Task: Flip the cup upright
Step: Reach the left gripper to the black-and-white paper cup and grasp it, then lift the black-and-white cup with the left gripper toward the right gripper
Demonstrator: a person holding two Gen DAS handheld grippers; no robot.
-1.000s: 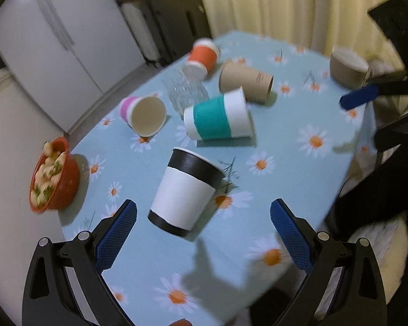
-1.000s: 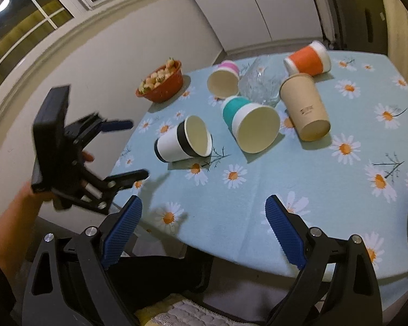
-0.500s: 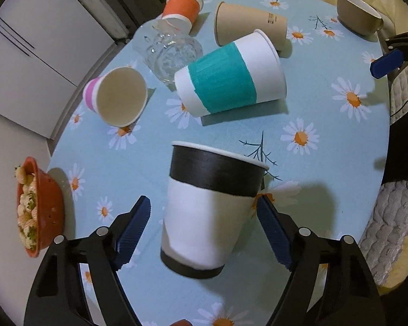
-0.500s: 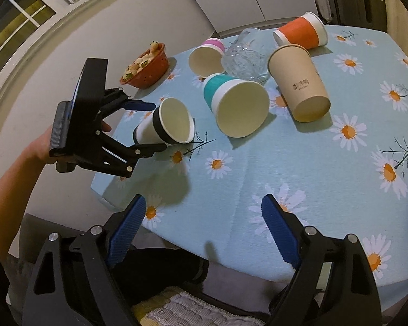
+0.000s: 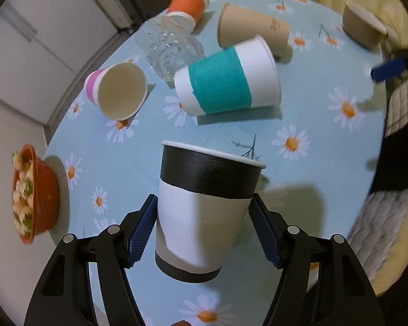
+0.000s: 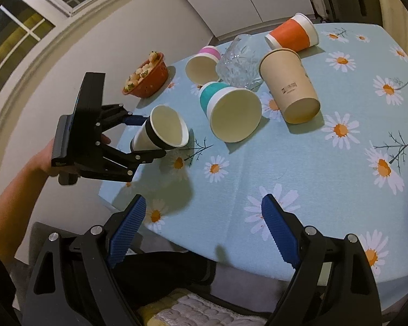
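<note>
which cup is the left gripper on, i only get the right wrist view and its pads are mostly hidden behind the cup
Observer: In the left wrist view the left gripper has both blue pads pressed on the white middle of the black-banded cup, below its wide black band.
Operator: anything right behind that cup i cant see
Observer: A brown bowl sits at the table's far corner; your view lacks it.
Operator: is my right gripper visible from there
Observer: Only one blue pad of the right gripper shows at the left view's right edge, nothing touching it. In your view it is open and empty.
</note>
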